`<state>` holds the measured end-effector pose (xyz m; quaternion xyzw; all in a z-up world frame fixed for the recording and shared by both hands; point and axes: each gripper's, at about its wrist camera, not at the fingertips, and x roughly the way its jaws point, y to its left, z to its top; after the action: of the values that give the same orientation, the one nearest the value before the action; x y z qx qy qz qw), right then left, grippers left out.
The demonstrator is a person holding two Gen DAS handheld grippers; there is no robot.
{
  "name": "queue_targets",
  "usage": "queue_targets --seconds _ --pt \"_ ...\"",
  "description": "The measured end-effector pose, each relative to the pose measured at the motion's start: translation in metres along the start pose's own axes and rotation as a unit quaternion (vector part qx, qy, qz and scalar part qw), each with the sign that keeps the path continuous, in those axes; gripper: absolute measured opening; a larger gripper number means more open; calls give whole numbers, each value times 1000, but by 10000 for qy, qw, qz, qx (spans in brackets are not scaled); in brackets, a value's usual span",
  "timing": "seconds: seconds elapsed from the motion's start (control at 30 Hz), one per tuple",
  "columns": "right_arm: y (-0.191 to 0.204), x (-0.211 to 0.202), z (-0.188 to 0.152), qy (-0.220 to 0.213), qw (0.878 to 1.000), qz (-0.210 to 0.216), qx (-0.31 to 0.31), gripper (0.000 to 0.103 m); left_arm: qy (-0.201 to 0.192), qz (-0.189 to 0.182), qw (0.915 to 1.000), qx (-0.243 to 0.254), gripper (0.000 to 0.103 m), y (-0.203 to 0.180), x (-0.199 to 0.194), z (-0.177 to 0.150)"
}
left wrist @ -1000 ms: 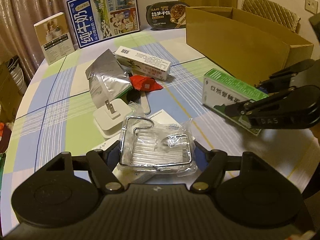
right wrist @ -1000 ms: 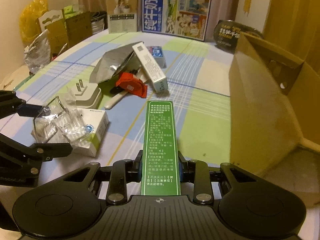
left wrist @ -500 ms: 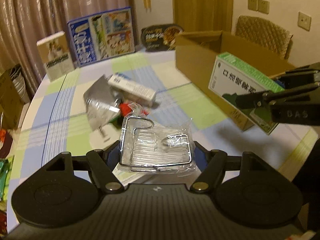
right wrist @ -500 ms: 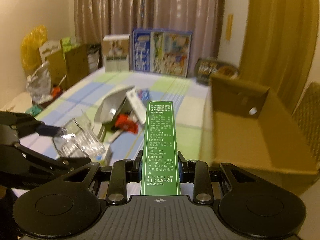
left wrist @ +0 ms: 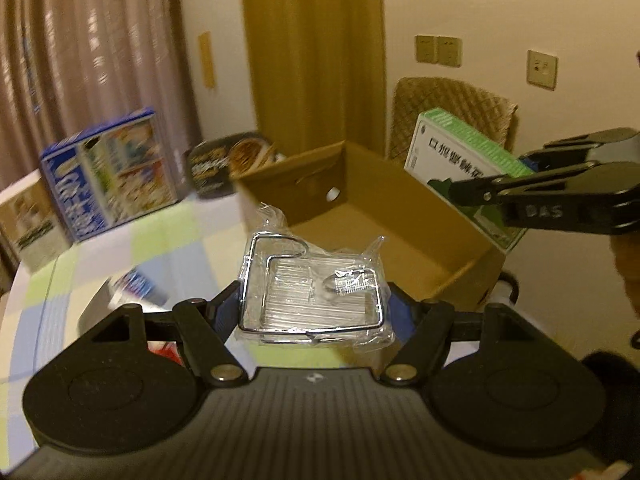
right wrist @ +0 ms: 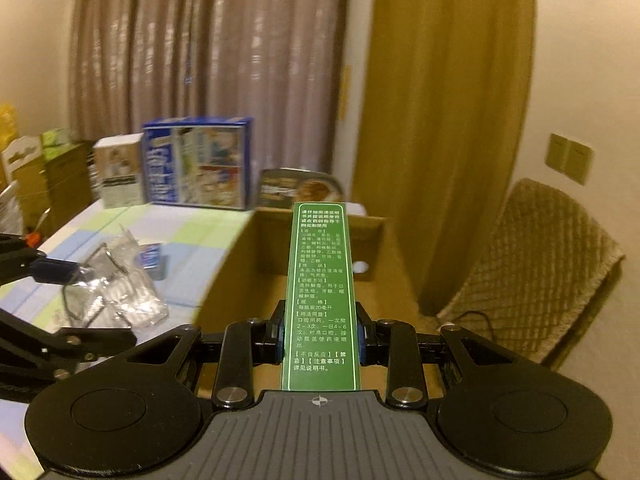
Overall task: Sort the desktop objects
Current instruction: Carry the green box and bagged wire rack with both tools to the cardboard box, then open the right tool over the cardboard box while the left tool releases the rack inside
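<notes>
- Left gripper [left wrist: 312,308], low centre of the left wrist view: pinching a chrome wire rack sealed in a clear plastic bag [left wrist: 314,286], one black finger on each side of the bag.
- Wire rack in the air, lying flat between the fingers, its far edge reaching toward the open brown cardboard box [left wrist: 400,240] in the middle of the frame.
- Right gripper [right wrist: 320,330], low centre of the right wrist view: pressed on a narrow green medicine carton with white print [right wrist: 320,292], gripped on both long sides near its lower end.
- Green carton pointing straight away from the fingers, up the frame, its far end over the box [right wrist: 248,276].
- In the left wrist view, same carton [left wrist: 452,156] at right of frame, above the right wall of the box, with the right gripper's black fingers [left wrist: 492,194] across its lower part.
- Checked tablecloth in pale green, blue and white [left wrist: 100,264] at left of frame.
- Blurred blue printed milk carton [left wrist: 108,172] upright at upper left of the cloth.
- Woven chair back [left wrist: 448,108] behind the box.
</notes>
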<state>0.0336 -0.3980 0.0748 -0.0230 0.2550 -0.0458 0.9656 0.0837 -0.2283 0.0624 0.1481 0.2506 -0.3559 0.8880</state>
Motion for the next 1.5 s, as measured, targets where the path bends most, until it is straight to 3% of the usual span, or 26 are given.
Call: queue_targets --seconds 0.3,0.87,1.03,1.5 --pt "-53 38 3 95 9993 10 361 28 16 -213 9997 152 70 -26 60 38" --pt "-69 89 -21 556 9972 128 490 28 368 -493 9978 257 70 -39 123 25" --pt "-67 94 -22 600 9969 134 486 28 414 -483 9978 210 73 -37 128 25" --pt "-54 97 -22 568 9975 153 399 29 154 -314 9993 128 73 -27 91 22"
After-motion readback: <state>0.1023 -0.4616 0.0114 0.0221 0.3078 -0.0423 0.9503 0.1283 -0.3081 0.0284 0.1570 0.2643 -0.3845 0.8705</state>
